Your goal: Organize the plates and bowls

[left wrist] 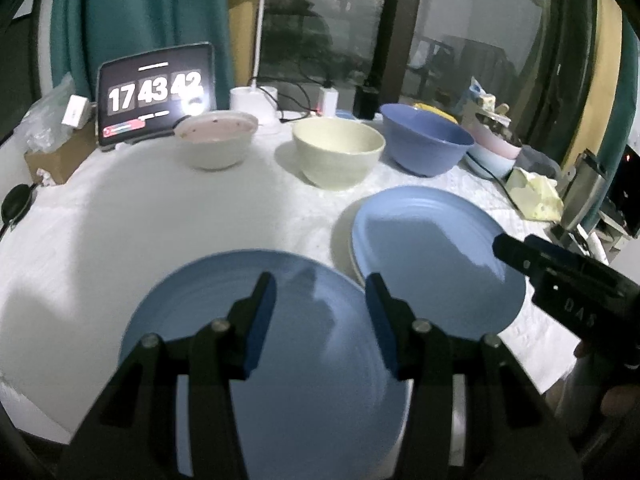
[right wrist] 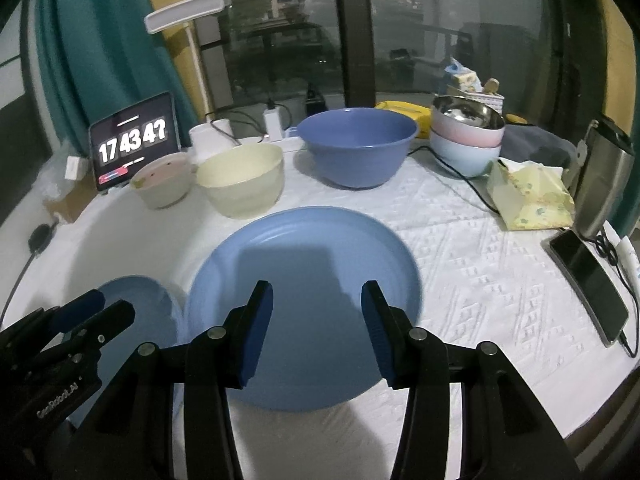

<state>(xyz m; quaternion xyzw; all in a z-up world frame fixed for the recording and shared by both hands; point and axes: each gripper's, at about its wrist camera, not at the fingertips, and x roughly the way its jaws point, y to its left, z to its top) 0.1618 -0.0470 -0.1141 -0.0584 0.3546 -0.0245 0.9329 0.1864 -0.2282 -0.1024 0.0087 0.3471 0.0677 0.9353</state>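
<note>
Left wrist view first: my left tongs (left wrist: pixel 320 312) hang part-way apart with nothing between them, hovering over the near blue plate (left wrist: pixel 280 360), which lies flat on the surface (left wrist: pixel 120 220). I take that plate as my landmark. Just beyond it and to the right sits a second blue plate (left wrist: pixel 432 256) stacked on a cream plate (left wrist: pixel 344 232), probably the start of a plate pile. Further back stands a row of bowls: a white bowl (left wrist: pixel 218 144), a cream bowl (left wrist: pixel 338 152) and a blue bowl (left wrist: pixel 424 144), likely waiting to be nested. My right tongs (left wrist: pixel 520 256) poke in over the stacked plate's right edge.

Right wrist view: my right tongs (right wrist: pixel 318 328) are also half open and empty, right above the stacked blue plate (right wrist: pixel 312 264). The landmark plate (right wrist: pixel 140 304) peeks out on the left, partly behind my left tongs (right wrist: pixel 108 308). I'd guess the landmark plate goes onto the pile next.
</note>
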